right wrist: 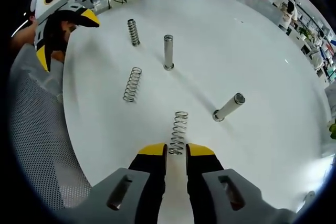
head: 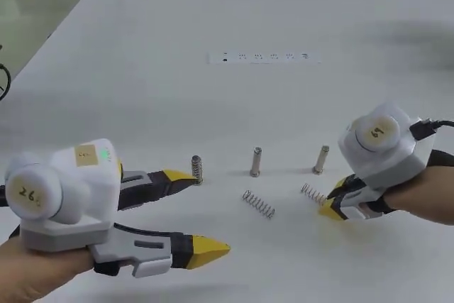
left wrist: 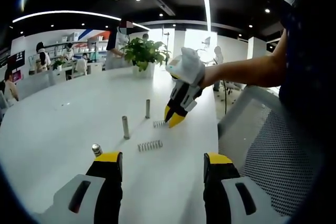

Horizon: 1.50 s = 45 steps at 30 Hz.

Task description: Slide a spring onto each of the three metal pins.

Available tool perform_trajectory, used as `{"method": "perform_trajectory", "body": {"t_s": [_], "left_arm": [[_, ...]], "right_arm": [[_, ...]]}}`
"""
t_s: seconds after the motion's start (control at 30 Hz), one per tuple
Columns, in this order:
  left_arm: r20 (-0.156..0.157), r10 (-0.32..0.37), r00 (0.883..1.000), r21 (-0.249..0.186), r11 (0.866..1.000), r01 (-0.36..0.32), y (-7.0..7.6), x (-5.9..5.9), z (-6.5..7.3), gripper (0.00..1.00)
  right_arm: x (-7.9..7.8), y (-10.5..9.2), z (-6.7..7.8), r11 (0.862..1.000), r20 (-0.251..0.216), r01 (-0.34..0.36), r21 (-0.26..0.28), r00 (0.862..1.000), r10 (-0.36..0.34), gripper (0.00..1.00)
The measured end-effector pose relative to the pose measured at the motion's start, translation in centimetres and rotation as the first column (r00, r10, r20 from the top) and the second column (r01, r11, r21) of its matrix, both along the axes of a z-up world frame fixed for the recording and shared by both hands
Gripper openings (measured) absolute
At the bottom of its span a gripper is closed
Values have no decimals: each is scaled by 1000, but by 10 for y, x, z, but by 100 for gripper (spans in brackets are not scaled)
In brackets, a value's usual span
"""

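In the head view you are holding the left gripper (head: 195, 212) low over the table (head: 142, 90). Its jaws are spread wide and gripping nothing, and it is sitting just beside the left pin (head: 196, 168), which is already wearing a spring. The middle pin (head: 256, 162) and right pin (head: 321, 160) are standing bare, with a loose spring (head: 258, 204) lying in front of them. Your right gripper (head: 332, 202) is angling down with its tips at the second spring (head: 311, 192), probably so you can lift it by one end and leave the other end free to go over a pin.

In the left gripper view your right forearm is reaching in from the side, with the wrist bending down toward the table.

In the right gripper view the jaws are standing nearly together, bracketing that second spring's near end. I cannot tell whether they are actually pinching it.
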State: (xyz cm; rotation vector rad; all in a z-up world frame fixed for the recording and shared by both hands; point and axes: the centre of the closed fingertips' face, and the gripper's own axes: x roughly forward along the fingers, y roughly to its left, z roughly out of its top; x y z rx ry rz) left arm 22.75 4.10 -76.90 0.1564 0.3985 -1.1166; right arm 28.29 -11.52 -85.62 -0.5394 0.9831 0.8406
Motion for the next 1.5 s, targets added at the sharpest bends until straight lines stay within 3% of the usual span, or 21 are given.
{"method": "perform_trajectory", "body": {"t_s": [0.63, 1.03, 1.5], "left_arm": [[3, -3, 1000, -3, 1000, 3, -1, -2, 1, 56], [8, -15, 1000, -7, 1000, 15, -4, 0, 4, 54], [11, -22, 1000, -10, 1000, 22, -2, 0, 6, 51]], "right_arm": [[-2, 1, 8, 999, -7, 32, 21, 999, -32, 7], [-12, 15, 31, 998, 0, -3, 70, 1000, 3, 7], [-19, 47, 61, 989, 12, -87, 118, 996, 86, 7]]}}
